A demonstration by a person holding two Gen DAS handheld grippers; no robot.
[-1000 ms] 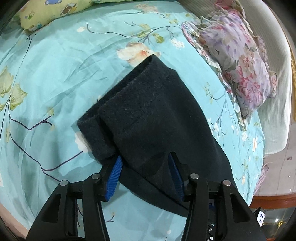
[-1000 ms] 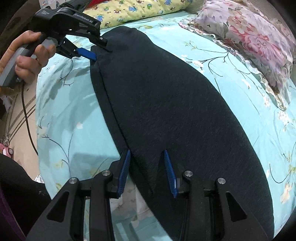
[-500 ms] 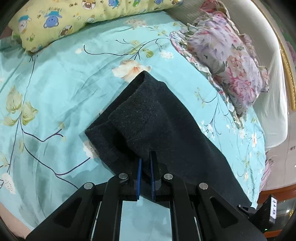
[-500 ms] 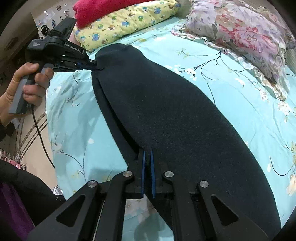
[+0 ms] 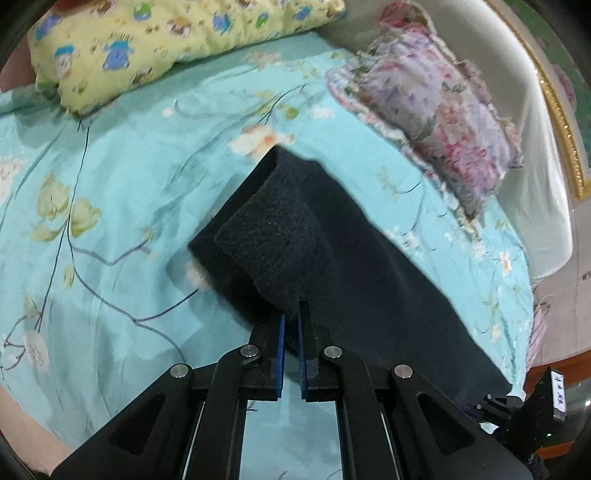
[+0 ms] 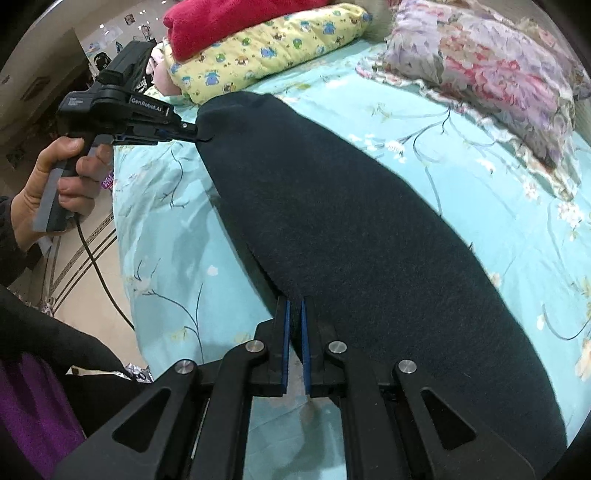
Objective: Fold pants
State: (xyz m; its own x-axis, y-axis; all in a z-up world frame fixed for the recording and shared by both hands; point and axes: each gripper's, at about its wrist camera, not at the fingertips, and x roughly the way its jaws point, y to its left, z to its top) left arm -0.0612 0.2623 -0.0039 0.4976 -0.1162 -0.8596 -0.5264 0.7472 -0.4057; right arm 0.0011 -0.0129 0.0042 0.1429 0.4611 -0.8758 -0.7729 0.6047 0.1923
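Note:
The dark fleece pants (image 6: pixel 351 229) lie lengthwise on the teal flowered bed sheet (image 6: pixel 166 258), folded leg on leg. My left gripper (image 5: pixel 291 314) is shut on the near edge at one end of the pants (image 5: pixel 314 240) and lifts it off the sheet; it also shows in the right wrist view (image 6: pixel 201 134), held by a hand, pinching the far end. My right gripper (image 6: pixel 294 308) is shut on the near edge of the pants at the other end.
A yellow cartoon pillow (image 5: pixel 159 40) and a flowered purple pillow (image 5: pixel 443 122) lie at the head of the bed. A red blanket (image 6: pixel 229 22) sits on the yellow pillow (image 6: pixel 266 48). The bed's edge and the floor (image 6: pixel 81 258) are at the left. The headboard's gold trim (image 5: pixel 557 110) is at the right.
Both grippers went from open to shut on the pants' edge. Both have since risen, lifting the fabric off the sheet.

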